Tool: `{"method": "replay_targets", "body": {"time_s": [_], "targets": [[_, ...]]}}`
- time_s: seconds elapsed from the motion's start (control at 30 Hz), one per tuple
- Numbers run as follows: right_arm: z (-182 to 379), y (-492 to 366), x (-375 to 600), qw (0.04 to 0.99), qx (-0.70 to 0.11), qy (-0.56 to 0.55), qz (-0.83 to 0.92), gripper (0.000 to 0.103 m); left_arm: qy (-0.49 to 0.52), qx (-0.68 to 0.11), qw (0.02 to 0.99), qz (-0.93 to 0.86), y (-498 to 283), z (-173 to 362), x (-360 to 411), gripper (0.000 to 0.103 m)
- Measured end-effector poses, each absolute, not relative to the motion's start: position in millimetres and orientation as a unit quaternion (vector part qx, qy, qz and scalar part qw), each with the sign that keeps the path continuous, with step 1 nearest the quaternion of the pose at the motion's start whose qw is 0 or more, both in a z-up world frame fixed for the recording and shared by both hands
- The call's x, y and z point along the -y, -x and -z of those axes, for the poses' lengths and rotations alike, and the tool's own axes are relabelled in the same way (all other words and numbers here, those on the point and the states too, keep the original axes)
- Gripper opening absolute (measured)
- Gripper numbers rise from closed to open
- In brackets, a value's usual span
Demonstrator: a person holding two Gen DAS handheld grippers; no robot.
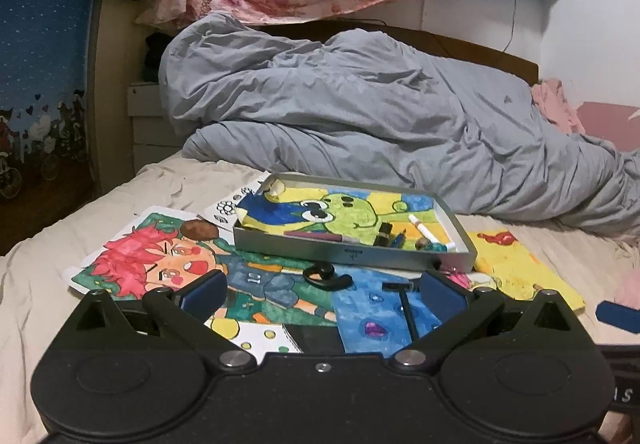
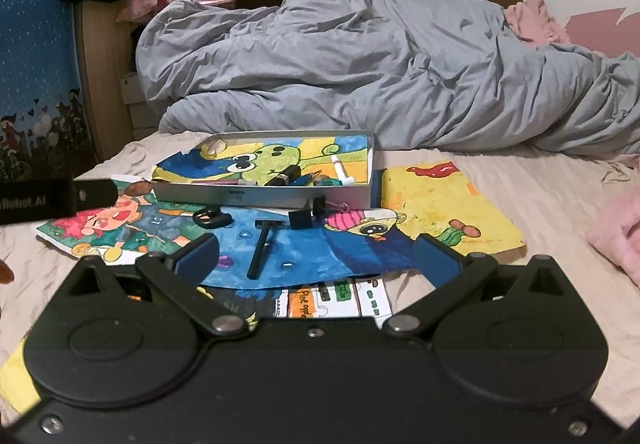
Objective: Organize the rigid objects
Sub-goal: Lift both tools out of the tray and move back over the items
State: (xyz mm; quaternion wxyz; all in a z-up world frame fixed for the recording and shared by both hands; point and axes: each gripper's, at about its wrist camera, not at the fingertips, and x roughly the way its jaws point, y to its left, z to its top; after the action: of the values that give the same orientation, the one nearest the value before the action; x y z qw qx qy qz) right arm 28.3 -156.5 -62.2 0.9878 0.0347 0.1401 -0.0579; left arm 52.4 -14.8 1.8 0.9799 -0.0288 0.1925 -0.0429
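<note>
A shallow grey metal tray (image 1: pixel 352 252) (image 2: pixel 264 198) sits on coloured drawings on the bed. It holds a white marker (image 1: pixel 430 231) (image 2: pixel 340 170), a dark lipstick-like tube (image 2: pixel 286 174) and other small items. In front of the tray lie a black hook-shaped clip (image 1: pixel 326 277) (image 2: pixel 210 218), a black razor (image 1: pixel 406 304) (image 2: pixel 262 246) and black binder clips (image 2: pixel 306 214). My left gripper (image 1: pixel 322 290) is open just short of the hook clip and razor. My right gripper (image 2: pixel 316 258) is open, with the razor lying between its fingers' line and nothing held.
A rumpled grey duvet (image 1: pixel 360 104) (image 2: pixel 380 76) fills the bed behind the tray. Coloured drawings (image 1: pixel 168 260) (image 2: pixel 448 204) cover the beige sheet. A brown round object (image 1: pixel 198 229) lies on the left drawing. Pink fabric (image 2: pixel 616 228) lies at right; the left gripper's body (image 2: pixel 52 200) shows at left.
</note>
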Motion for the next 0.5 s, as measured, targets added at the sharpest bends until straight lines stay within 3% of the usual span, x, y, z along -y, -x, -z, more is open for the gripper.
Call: {"method": "replay_targets", "body": {"time_s": [0.5], "targets": [[67,-54,147,0.986,-0.16,-0.021,0.041,0.102,0.016,-0.222,0.975,0.027,-61,31,1,0.102]]}}
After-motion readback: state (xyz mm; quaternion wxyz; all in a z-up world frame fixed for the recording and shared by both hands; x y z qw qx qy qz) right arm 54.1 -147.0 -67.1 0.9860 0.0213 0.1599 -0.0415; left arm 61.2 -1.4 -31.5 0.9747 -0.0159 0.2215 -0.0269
